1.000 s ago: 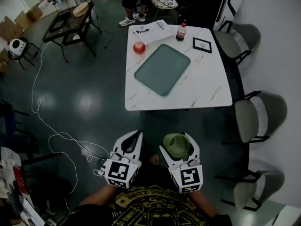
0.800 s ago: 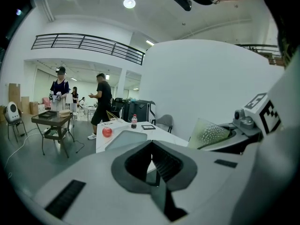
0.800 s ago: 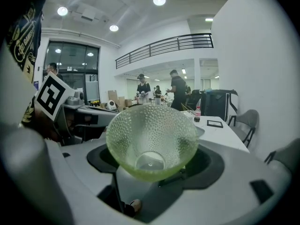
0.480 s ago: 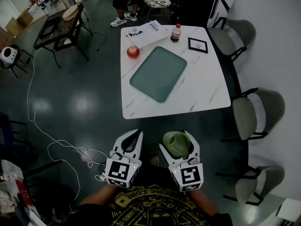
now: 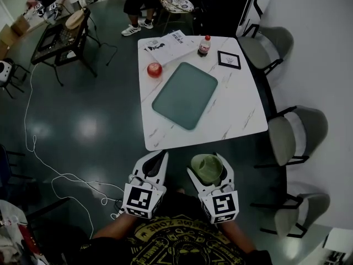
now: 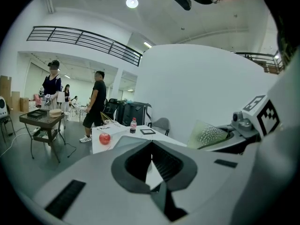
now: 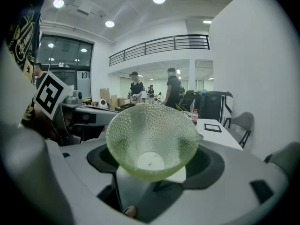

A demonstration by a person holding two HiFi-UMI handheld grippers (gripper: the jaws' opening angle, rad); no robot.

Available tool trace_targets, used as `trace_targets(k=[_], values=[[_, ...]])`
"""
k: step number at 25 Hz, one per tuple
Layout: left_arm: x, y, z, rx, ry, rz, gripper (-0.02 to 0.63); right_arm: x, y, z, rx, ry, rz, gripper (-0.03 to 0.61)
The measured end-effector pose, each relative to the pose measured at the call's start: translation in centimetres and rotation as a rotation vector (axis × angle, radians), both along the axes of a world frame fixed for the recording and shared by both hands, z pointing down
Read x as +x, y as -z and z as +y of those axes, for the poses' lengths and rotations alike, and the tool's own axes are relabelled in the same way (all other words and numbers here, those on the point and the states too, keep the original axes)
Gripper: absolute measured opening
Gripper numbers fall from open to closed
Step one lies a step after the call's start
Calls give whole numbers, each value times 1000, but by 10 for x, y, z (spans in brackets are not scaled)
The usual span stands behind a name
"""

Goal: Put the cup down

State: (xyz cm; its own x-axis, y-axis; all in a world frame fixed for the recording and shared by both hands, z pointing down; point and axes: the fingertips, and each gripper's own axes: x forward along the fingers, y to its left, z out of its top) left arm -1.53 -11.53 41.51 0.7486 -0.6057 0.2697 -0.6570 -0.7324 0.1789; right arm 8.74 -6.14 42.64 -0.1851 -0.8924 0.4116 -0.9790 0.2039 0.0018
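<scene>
Green cup (image 5: 207, 169) carried in the right gripper (image 5: 208, 162), short of the table (image 5: 237, 117).

Nearest the person, the right gripper's fingers (image 7: 213, 163) clasp the dimpled cup upright by its lower body, mouth up. At its 9 o'clock the left gripper (image 5: 160, 155) is empty, its fingers pressed together. The white table's near edge lies at 12 o'clock, apart from both. To do this well, I judge the cup should stay level over the edge, come down until its base sits flat on bare marble or on the green tray (image 5: 185, 95) at 11 o'clock, and only then be released. Further off, keep clear of the red apple (image 5: 154, 69) and, at the far edge, the bottle (image 5: 204, 46).
</scene>
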Motion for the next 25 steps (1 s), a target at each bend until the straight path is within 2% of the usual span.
trace_targets(k=[6, 14, 25], values=[[-10, 2, -20, 15, -20, 11, 12, -5, 1, -22, 0, -37, 18, 380], [-24, 3, -35, 17, -4, 20, 12, -16, 8, -41, 15, -27, 45, 380], [-18, -6, -65, 10, 46, 7, 12, -18, -12, -73, -1, 66, 38, 380]])
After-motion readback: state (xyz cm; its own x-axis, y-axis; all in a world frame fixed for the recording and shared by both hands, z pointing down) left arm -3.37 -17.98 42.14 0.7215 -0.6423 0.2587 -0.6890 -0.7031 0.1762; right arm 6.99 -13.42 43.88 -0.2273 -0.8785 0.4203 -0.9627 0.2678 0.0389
